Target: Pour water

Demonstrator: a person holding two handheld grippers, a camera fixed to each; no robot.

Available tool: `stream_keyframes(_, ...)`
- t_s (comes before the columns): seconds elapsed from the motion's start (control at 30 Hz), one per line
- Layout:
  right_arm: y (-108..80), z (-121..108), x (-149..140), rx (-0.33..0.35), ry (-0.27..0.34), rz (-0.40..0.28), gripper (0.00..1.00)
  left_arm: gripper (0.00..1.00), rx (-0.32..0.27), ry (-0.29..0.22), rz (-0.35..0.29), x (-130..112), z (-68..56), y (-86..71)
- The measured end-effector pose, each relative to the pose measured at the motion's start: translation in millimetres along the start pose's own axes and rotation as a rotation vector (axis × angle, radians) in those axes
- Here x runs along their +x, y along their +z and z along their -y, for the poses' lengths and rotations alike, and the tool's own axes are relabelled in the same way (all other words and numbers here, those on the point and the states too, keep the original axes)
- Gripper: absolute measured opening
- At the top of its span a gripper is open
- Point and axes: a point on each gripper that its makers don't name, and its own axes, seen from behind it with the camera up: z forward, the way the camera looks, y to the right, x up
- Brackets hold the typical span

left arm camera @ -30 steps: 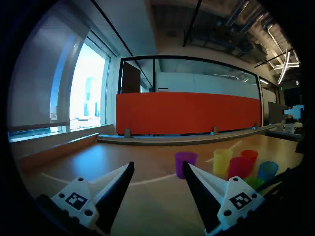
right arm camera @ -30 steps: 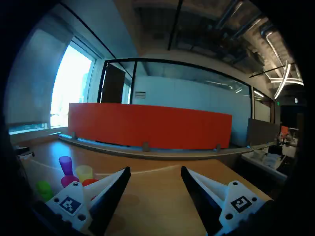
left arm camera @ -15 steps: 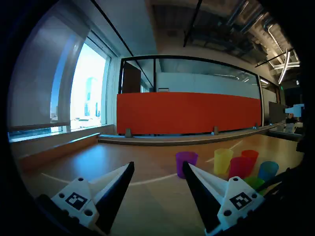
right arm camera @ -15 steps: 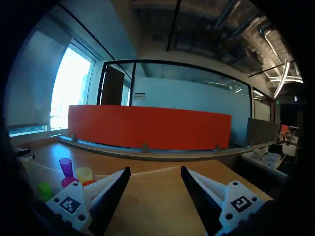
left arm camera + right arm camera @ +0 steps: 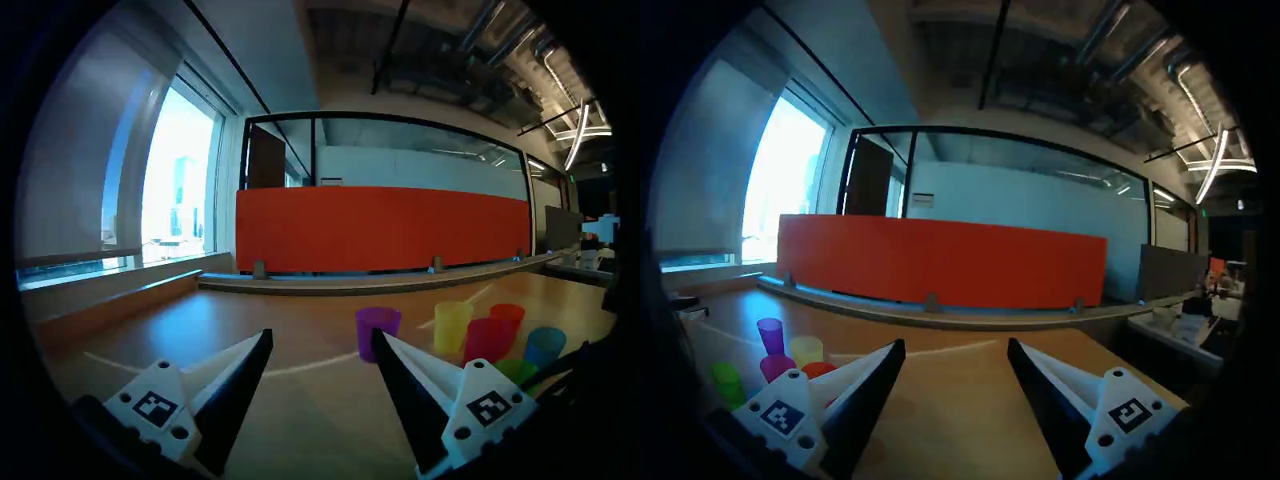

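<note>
Six cups: a cluster of small plastic cups stands upright on the wooden table [image 5: 264,320]. They are a purple cup [image 5: 378,332], yellow cup [image 5: 452,326], red cup [image 5: 506,316], pink cup [image 5: 486,340], blue cup [image 5: 545,346] and green cup [image 5: 516,370].
Water: none can be made out, and which cup holds any cannot be told.
Left gripper [image 5: 320,334]: jaws spread wide and holding nothing, low over the table.
Right gripper [image 5: 955,344]: jaws likewise wide apart and empty, over bare table.
Cups from the left jaws: ahead and to the right. The purple cup sits just past the tip of the right-hand finger, and the others lie further right.
Cups from the right jaws: well off to the left and low, beyond the left-hand finger.
Long axis: every cup stands vertical with its mouth up.
Nearer hand: probably the left, since the cups look larger and closer to its fingers.
Next move, as a guess: a small swing right would bring the purple cup between the left jaws.
Background: an orange partition [image 5: 384,228] runs along the far edge of the table.
</note>
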Motion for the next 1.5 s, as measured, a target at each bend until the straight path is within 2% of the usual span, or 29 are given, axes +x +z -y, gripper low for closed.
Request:
stream_keyframes(0.37, -5.6, -11.8, -9.3, -0.011, 0.027, -0.059, 0.99, 0.91, 0.000, 0.000, 0.000, 0.2, 0.0, 0.3)
stream_keyframes(1.0, -3.1, -9.7, -57.8, -0.012, 0.029, -0.058, 0.99, 0.91, 0.000, 0.000, 0.000, -0.4, -0.4, 0.2)
stream_keyframes(1.5, 4.2, -8.7, -70.8, -0.007, 0.034, -0.035, 0.99, 0.90, 0.001, 0.000, 0.000, -0.5, -0.9, 0.1)
